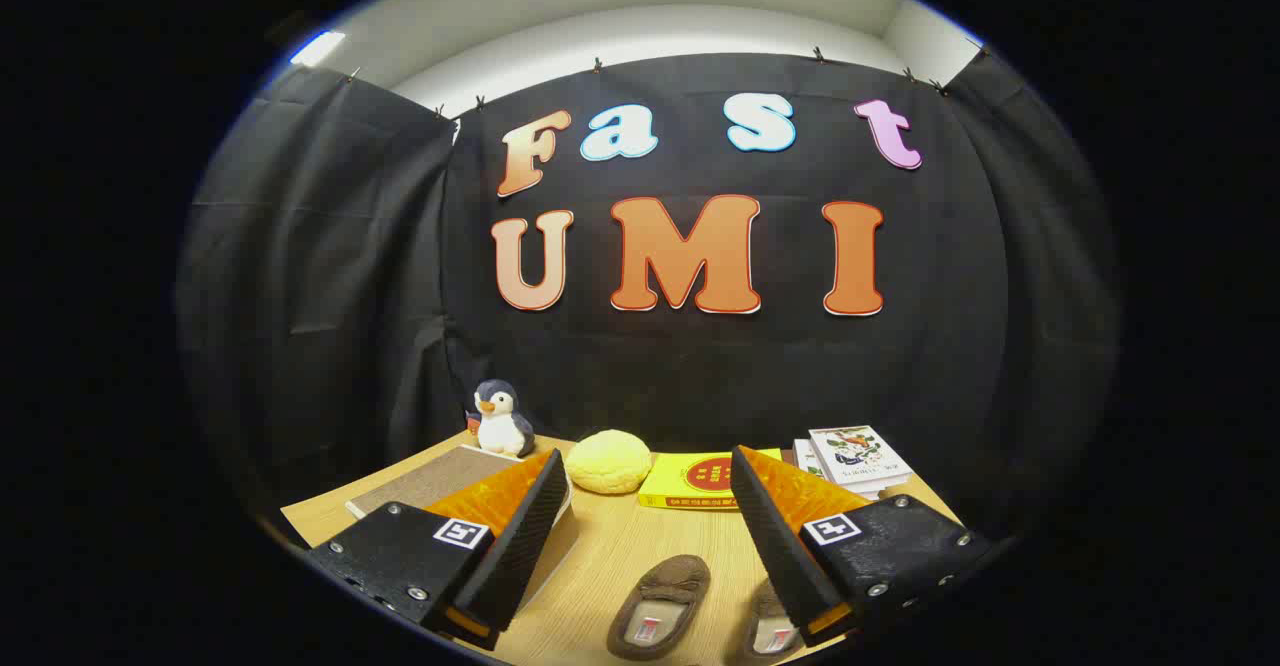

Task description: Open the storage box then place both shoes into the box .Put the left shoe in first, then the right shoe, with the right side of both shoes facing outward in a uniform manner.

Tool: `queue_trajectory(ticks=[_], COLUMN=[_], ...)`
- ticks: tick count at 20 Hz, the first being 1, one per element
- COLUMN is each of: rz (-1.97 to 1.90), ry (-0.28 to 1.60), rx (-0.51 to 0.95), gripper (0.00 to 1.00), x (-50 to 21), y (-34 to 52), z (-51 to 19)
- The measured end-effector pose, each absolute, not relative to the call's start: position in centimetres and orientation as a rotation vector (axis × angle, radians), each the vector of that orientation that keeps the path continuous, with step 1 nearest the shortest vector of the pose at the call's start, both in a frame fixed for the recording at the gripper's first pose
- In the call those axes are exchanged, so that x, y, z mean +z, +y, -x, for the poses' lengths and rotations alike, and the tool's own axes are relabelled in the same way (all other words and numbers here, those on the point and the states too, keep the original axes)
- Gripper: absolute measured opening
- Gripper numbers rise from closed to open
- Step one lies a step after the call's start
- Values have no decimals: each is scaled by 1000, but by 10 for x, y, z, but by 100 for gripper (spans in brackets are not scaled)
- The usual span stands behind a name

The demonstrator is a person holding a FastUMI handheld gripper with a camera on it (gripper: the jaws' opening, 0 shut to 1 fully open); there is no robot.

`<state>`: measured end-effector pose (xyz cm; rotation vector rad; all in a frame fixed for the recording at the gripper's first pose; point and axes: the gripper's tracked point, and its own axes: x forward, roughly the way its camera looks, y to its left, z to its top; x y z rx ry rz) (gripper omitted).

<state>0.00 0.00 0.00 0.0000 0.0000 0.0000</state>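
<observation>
The gripper point(640, 516) is held above the surface point(620, 556) with its fingers spread wide and nothing between them. It looks level toward the booth wall, which suggests a start position, not an approach to any object.

Two brown slippers lie on the surface below the fingers. One shoe point(660, 606) sits in the gap between the fingers, toe pointing away, its opening toward the camera. The second shoe point(770, 631) lies just beside it, partly hidden under the right finger. Which is the left shoe cannot be told from this angle.

A flat, grey-brown box-like object point(440, 476) lies behind the left finger, with a pale edge running down beside that finger. This is probably the storage box, lid shut, though the finger covers much of it and no hinge or handle is seen.

Along the back of the surface stand items not called for: a toy penguin point(500, 421), a yellow bun-shaped cushion point(608, 463), a yellow flat box point(700, 481) and a stack of booklets point(855, 461).

Judgement: no task step is complete. The box must be opened first, so the wide fingers suit reaching for its lid edge. Risk: the shoes lie close together, so a grasp on one may disturb the other.
</observation>
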Motion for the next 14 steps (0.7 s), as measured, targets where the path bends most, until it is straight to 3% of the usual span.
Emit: queue_trajectory(ticks=[14], rz=[-40], ry=[33], rx=[27], gripper=[99], x=[-14], y=[-6], z=[-1])
